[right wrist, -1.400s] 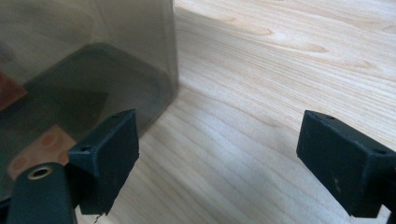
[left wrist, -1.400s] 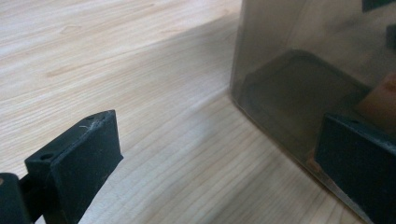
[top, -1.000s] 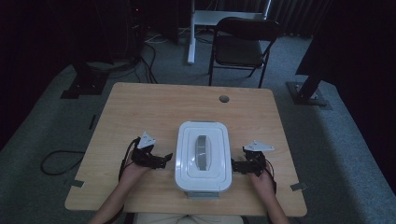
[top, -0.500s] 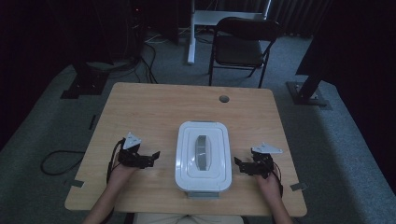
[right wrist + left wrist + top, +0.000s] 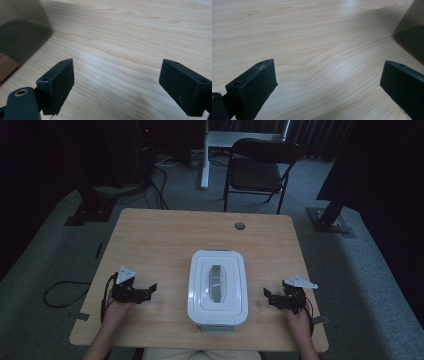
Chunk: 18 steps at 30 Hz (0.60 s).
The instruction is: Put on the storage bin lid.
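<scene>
A white lidded plastic box (image 5: 217,287) with a grey handle (image 5: 216,282) on its lid stands near the front middle of the wooden table (image 5: 165,240). My left gripper (image 5: 150,290) rests on the table well left of the box, open, nothing between its jaws (image 5: 329,82). On the other side, my right gripper (image 5: 267,296) sits a short way from the box, open and empty too (image 5: 117,82). A dim edge of the box (image 5: 412,37) shows at the right of the left gripper view, and the box wall (image 5: 22,32) at the left of the right gripper view.
A round cable hole (image 5: 240,226) lies near the table's far edge. Behind the table stand a black folding chair (image 5: 257,170) and a white desk leg (image 5: 205,155). Black stand bases (image 5: 90,210) and cables lie on the grey carpet.
Both grippers have drawn outward from the box's sides, the left going left and the right going right. The box has not moved.
</scene>
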Each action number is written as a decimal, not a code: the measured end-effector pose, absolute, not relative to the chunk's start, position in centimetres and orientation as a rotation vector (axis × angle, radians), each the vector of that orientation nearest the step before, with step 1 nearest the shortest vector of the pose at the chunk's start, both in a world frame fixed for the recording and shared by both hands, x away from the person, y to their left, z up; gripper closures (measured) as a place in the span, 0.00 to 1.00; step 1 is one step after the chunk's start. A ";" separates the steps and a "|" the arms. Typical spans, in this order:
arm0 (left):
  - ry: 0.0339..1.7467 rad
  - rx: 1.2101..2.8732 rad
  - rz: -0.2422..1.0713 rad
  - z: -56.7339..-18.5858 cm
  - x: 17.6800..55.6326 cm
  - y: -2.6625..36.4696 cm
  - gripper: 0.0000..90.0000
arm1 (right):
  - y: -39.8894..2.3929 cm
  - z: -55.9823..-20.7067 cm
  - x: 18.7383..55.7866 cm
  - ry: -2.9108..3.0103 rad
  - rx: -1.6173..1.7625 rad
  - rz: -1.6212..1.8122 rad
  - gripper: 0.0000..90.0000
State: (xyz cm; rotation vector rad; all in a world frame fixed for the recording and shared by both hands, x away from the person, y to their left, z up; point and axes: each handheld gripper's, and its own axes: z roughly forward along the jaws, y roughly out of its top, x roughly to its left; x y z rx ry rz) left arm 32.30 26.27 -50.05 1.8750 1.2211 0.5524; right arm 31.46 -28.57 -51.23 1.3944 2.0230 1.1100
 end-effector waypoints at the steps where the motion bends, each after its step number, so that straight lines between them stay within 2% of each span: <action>1: 1.234 1.870 0.555 -50.1 32.2 26.7 0.01 | -28.8 -51.2 31.4 2.016 1.404 1.113 0.14; 18: 1.458 1.822 0.633 -50.6 30.3 30.9 0.01 | -32.2 -52.2 30.5 1.964 1.541 0.995 0.14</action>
